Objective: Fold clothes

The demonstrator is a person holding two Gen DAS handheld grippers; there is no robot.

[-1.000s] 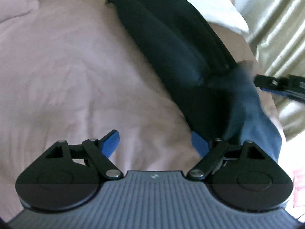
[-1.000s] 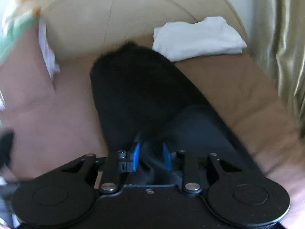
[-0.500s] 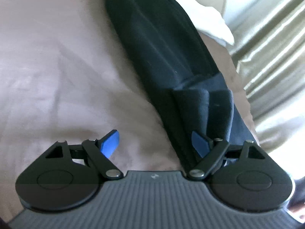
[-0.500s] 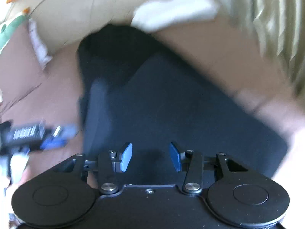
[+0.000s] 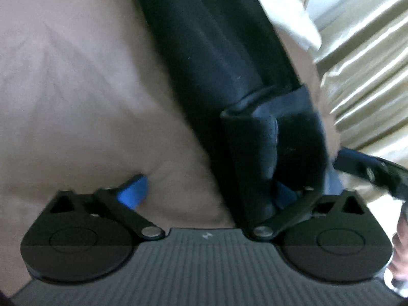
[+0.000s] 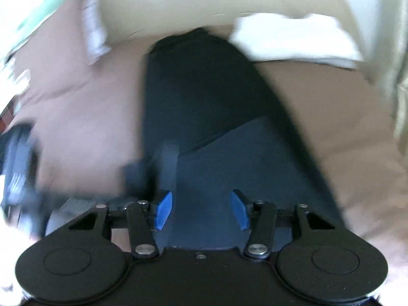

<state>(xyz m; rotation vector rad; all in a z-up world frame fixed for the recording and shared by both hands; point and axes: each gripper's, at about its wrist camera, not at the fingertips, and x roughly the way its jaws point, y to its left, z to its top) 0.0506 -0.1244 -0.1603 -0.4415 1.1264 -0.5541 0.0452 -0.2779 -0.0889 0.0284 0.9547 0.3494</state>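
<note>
A wide beige bedsheet (image 5: 76,89) lies under both claws and fills the space to the left of the left gripper (image 5: 209,193). On it the long dark garment (image 5: 216,58) stretches forward, away from both claws, and its near end is folded back over itself, just before the left gripper's right finger. A white folded cloth (image 6: 293,40) lies beyond the garment's far end, to the right. The left gripper's jaws are opening and stand wide apart; the garment's edge lies at one side between them, not pressed. The right gripper (image 6: 201,207) is above the garment's near part, with its jaws opening, apart, and nothing clamped.
</note>
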